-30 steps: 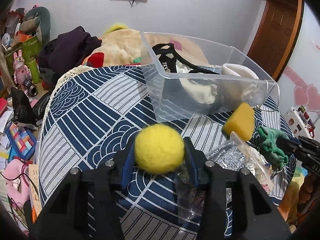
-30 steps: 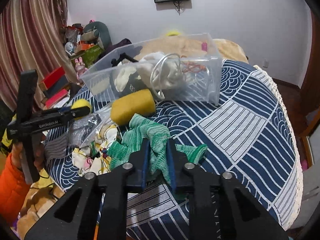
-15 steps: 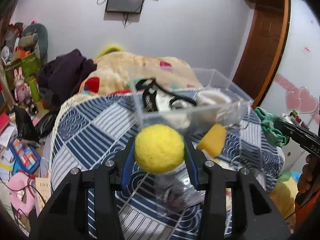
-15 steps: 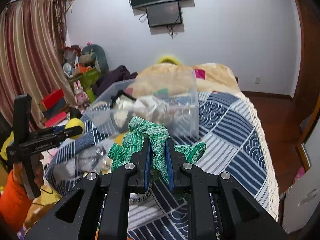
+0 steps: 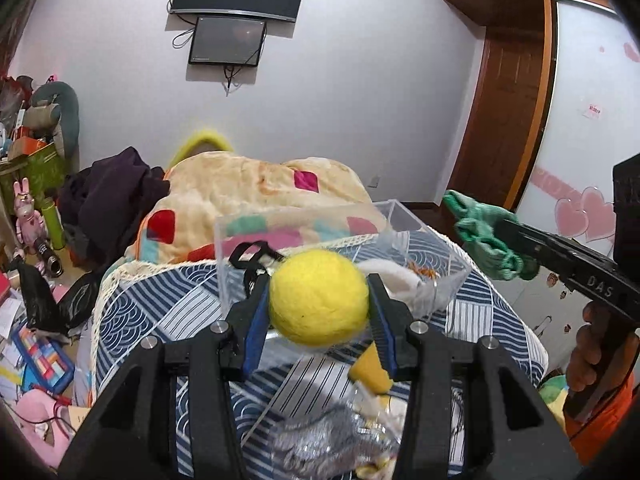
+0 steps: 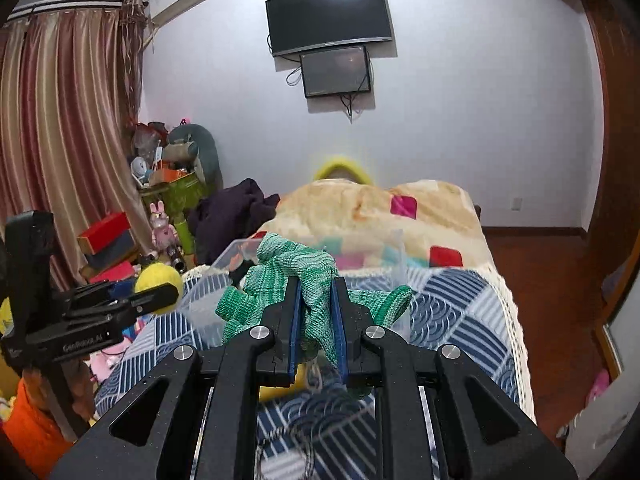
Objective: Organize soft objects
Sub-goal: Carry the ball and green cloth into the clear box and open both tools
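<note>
My left gripper [image 5: 318, 306] is shut on a yellow felt ball [image 5: 318, 298] and holds it in the air in front of the clear plastic bin [image 5: 304, 220]. The bin stands on the blue patterned bedspread [image 5: 160, 312] and holds white and black soft items. My right gripper [image 6: 316, 304] is shut on a green knitted glove [image 6: 296, 276], raised above the bed near the bin [image 6: 396, 256]. The glove [image 5: 484, 240] also shows at the right of the left wrist view. The ball [image 6: 158, 278] shows at the left of the right wrist view.
A yellow sponge [image 5: 370, 370] and a silver shiny bag [image 5: 332, 440] lie on the bedspread below my left gripper. A beige blanket [image 5: 256, 188] is heaped behind the bin. Toys and boxes [image 6: 112, 240] crowd the floor at the left.
Both grippers have risen from the bedspread with their loads. The ball and the glove are now higher and level with the bin's rim.
</note>
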### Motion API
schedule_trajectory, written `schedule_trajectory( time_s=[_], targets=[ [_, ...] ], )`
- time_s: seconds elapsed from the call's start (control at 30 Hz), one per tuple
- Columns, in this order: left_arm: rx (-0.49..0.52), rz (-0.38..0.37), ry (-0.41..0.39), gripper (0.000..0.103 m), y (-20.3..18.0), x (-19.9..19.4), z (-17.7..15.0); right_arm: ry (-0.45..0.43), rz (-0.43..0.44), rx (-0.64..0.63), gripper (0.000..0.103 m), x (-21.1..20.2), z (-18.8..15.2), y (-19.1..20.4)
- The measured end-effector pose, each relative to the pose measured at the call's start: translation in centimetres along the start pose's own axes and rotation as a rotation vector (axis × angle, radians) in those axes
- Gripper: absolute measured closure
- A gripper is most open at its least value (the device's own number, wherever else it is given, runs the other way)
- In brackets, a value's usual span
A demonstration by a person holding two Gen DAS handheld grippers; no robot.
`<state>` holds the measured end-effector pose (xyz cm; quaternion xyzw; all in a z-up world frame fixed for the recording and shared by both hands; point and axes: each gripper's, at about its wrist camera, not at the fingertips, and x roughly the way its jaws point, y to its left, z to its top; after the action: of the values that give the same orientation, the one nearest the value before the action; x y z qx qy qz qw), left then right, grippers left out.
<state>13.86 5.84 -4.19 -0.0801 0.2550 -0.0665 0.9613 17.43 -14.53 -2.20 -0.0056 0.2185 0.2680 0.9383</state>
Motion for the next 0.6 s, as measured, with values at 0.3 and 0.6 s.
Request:
schedule_trajectory(
  time_s=[0.3,0.6],
  targets=[
    [0.001,0.02,0.058,0.057,0.3,4.5,1.2,0.07,-0.006,-0.046,0.09,4.3,0.5,1.0],
    [0.019,0.06,0.149,0.057,0.6,8.9,0.4,0.166,-0.018,-0.05,0.09,7.9,-0.6,1.2]
  ],
)
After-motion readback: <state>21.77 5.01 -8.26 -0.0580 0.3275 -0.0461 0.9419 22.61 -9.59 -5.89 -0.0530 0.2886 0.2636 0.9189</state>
